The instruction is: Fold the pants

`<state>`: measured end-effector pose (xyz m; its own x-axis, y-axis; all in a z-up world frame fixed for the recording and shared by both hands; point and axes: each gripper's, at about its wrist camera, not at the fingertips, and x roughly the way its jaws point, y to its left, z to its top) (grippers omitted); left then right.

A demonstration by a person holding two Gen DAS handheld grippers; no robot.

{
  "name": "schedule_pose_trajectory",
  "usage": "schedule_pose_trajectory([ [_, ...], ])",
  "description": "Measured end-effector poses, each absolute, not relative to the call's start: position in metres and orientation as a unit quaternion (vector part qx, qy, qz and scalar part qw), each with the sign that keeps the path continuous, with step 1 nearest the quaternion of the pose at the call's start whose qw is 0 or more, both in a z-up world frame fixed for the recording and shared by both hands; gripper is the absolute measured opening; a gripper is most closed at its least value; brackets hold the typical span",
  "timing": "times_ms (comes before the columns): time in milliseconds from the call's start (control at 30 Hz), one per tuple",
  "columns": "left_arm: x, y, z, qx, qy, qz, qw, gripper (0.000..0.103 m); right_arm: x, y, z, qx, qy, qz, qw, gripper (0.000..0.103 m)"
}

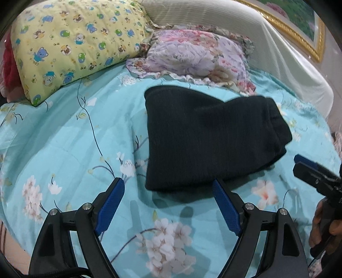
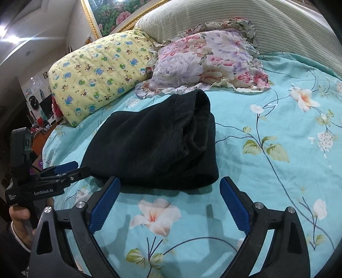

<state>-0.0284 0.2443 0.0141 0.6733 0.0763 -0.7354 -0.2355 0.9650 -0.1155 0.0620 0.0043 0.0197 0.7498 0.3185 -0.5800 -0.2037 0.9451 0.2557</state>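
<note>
Dark pants (image 1: 205,136) lie folded into a compact bundle on the turquoise floral bed cover (image 1: 64,149); they also show in the right wrist view (image 2: 154,145). My left gripper (image 1: 167,188) is open and empty, just short of the bundle's near edge. It also shows at the left of the right wrist view (image 2: 70,169). My right gripper (image 2: 168,186) is open and empty, just short of the bundle's near edge. It also shows at the right edge of the left wrist view (image 1: 303,164).
A yellow bear-print pillow (image 1: 72,45) and a floral pillow (image 1: 196,55) lie behind the pants against a striped headboard (image 1: 213,15). A gold-framed picture (image 1: 299,25) hangs above. Room clutter (image 2: 38,115) lies past the bed's left side.
</note>
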Motion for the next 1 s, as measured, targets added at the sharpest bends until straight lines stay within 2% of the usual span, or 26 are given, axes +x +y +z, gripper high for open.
schedule_pose_trajectory([
  [433,-0.035,0.223,-0.005,-0.053,0.407,0.103,0.906,0.088,0.048,0.033,0.010,0.031,0.313,0.126,0.941,0.099],
  [1000,-0.035,0.219,-0.007,-0.048,0.404,0.107,0.907,0.090,0.044,0.043,0.002,0.026,0.305,0.133,0.943,0.100],
])
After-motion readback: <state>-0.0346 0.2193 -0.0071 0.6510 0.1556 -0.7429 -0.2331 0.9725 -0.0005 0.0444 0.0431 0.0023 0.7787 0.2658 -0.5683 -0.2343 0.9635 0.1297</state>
